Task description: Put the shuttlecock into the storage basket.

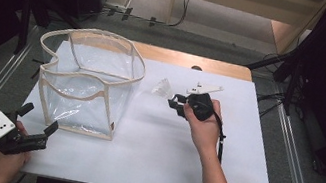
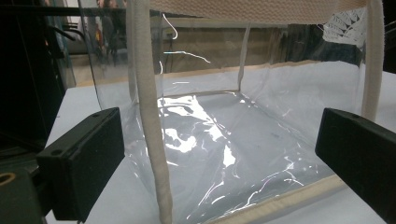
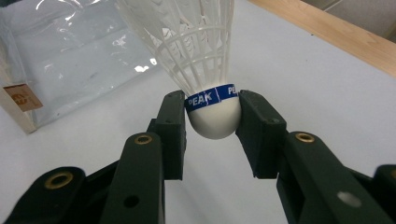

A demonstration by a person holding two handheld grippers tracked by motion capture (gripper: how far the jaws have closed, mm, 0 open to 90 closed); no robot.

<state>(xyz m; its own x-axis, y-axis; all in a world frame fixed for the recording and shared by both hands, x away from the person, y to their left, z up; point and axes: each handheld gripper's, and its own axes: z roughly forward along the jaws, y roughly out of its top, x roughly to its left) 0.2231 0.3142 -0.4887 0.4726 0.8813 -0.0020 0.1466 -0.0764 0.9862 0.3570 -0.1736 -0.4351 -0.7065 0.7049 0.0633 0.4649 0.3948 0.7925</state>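
Your right gripper [image 1: 176, 105] sits mid-table with plenty of bare white table [image 1: 164, 158] toward the near and right edges. Its jaws clamp the white cork of a shuttlecock [image 3: 212, 116], blue-banded, feather skirt fanning away toward the far edge. Left of it stands the clear bag [image 1: 89, 81] with cream trim, mouth open. Your left gripper [image 1: 38, 123], jaws wide, waits at the near-left corner facing the bag.

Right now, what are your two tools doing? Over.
Right tool shut on shuttlecock, above the table. Left tool open, facing the clear bag, not touching. Nothing between shuttlecock and bag.
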